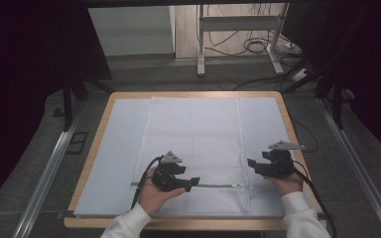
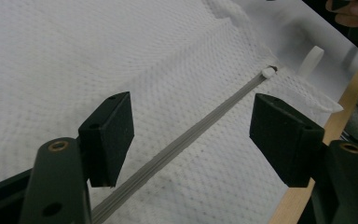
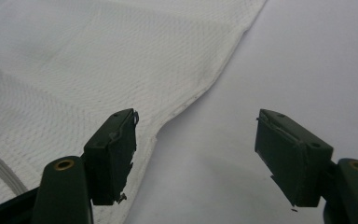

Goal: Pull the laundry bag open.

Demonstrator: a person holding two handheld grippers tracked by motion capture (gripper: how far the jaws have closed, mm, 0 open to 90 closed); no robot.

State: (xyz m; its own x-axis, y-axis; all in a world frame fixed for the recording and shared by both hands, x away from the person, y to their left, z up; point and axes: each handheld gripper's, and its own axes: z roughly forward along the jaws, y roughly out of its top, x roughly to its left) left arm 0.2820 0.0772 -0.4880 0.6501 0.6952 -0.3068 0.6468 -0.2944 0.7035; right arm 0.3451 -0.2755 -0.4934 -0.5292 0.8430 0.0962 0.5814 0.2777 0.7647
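Both grippers poised over the white mesh laundry bag (image 1: 193,148), jaws spread, nothing pinched.

Starting nearest the person: the grey zipper (image 1: 213,186) runs across the bag's near end, and here's the left gripper (image 1: 192,183) right over it. In the left gripper view its black jaws stand wide apart, the zipper's grey line (image 2: 182,142) passing between them untouched, and beyond them its small white pull (image 2: 268,72) sits at the zipper's far end. Over at the bag's right edge, the right gripper (image 1: 252,164) hangs with jaws equally wide; in the right gripper view the bag's hem (image 3: 205,84) runs up between them, mesh on one side, the pale blue sheet (image 3: 307,60) on the other. Farther out, the bag lies flat along the middle of that sheet, which covers the wooden-rimmed table (image 1: 98,130).
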